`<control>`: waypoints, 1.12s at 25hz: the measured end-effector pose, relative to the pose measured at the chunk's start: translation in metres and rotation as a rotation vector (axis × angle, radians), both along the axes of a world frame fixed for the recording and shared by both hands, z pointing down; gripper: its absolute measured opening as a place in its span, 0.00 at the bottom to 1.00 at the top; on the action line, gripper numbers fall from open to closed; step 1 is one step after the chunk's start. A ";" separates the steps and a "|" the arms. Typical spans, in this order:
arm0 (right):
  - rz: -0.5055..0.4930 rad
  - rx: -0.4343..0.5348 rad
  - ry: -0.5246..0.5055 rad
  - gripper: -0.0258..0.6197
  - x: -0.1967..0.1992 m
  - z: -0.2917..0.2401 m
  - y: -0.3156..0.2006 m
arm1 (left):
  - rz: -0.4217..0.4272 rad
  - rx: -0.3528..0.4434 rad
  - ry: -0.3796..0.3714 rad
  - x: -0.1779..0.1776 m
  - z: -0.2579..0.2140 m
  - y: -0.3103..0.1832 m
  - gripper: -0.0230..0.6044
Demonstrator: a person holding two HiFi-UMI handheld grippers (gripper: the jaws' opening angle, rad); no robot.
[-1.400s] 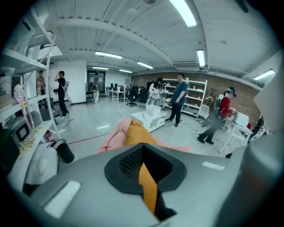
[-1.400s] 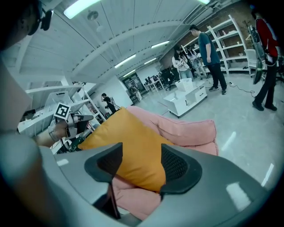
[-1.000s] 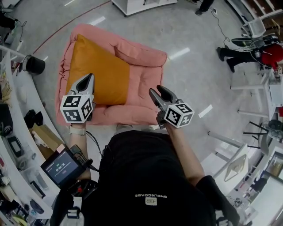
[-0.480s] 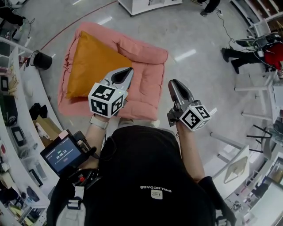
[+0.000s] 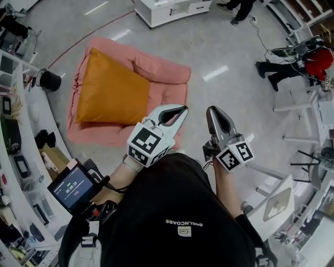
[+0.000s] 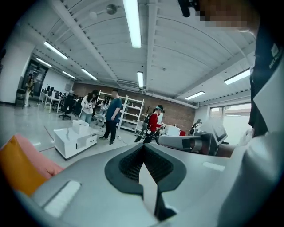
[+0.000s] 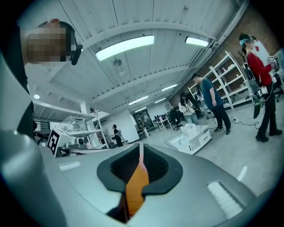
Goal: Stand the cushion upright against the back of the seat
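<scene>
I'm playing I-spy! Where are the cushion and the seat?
cushion [image 5: 112, 94], head view, middle of its orange face.
seat [image 5: 167, 87], head view, bare pink padding right of the cushion.

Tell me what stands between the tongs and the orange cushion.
Nothing visible does. The left tongs and right tongs hang near the person's torso; only bare pink seat and floor separate them from the orange cushion. The right jaws have just been closing, empty.

Orange cushion [image 5: 112, 96] on pink seat [image 5: 162, 70]. Around seat: glossy grey floor [image 5: 219, 47]. Beyond seat: white cabinet [image 5: 172, 10].
</scene>
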State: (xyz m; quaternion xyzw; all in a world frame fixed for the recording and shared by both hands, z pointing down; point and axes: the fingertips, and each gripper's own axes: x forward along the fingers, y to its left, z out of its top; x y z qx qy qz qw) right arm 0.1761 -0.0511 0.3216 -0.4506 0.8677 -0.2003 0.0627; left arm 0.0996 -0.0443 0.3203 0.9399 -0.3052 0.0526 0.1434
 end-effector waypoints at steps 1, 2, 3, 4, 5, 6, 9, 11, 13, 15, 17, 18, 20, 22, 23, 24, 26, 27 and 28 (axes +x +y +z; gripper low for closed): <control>0.005 0.009 0.001 0.09 0.004 -0.004 0.001 | 0.001 0.015 0.009 0.003 -0.004 0.001 0.06; 0.010 0.017 0.002 0.09 0.008 -0.006 0.003 | 0.002 0.021 0.021 0.006 -0.007 0.001 0.06; 0.017 0.024 0.002 0.08 0.012 -0.008 0.005 | 0.003 0.021 0.034 0.008 -0.009 0.000 0.06; 0.023 0.031 0.002 0.08 0.015 -0.009 0.007 | 0.004 0.021 0.045 0.007 -0.009 0.000 0.06; 0.030 0.039 0.002 0.08 0.017 -0.009 0.008 | 0.002 0.024 0.049 0.006 -0.009 0.000 0.06; 0.035 0.050 0.001 0.07 0.019 -0.010 0.010 | -0.003 0.029 0.046 0.004 -0.009 -0.001 0.06; 0.030 0.086 -0.008 0.07 0.023 -0.016 0.009 | -0.023 0.034 0.038 -0.002 -0.005 -0.005 0.06; 0.015 0.103 0.005 0.06 0.024 -0.018 0.006 | -0.038 0.035 0.042 -0.002 -0.006 -0.009 0.06; -0.004 0.110 0.026 0.06 0.020 -0.019 0.004 | -0.044 0.040 0.034 -0.004 -0.005 -0.010 0.06; -0.020 0.111 0.020 0.06 0.015 -0.019 0.004 | -0.038 0.036 0.015 -0.005 -0.002 -0.010 0.06; -0.038 0.115 0.011 0.06 0.010 -0.019 0.006 | -0.021 0.023 -0.004 -0.004 0.003 -0.008 0.06; -0.047 0.117 0.014 0.06 0.009 -0.019 0.006 | -0.016 0.021 -0.011 -0.003 0.004 -0.007 0.06; -0.063 0.116 0.019 0.06 0.006 -0.017 0.005 | -0.012 0.024 -0.023 -0.002 0.007 -0.007 0.06; -0.070 0.111 0.014 0.06 0.005 -0.015 0.002 | -0.013 0.026 -0.033 -0.003 0.008 -0.009 0.06; -0.072 0.111 0.015 0.06 0.004 -0.015 0.001 | -0.012 0.019 -0.032 -0.003 0.010 -0.010 0.06; -0.073 0.113 0.020 0.06 0.003 -0.015 0.001 | -0.009 0.004 -0.024 -0.004 0.011 -0.010 0.06; -0.077 0.117 0.034 0.06 0.002 -0.015 0.002 | -0.011 -0.031 0.001 -0.006 0.013 -0.010 0.06; -0.079 0.118 0.038 0.06 0.001 -0.014 0.002 | -0.021 -0.042 0.011 -0.008 0.013 -0.010 0.06; -0.080 0.116 0.039 0.06 0.000 -0.014 0.002 | -0.033 -0.046 0.019 -0.011 0.012 -0.012 0.07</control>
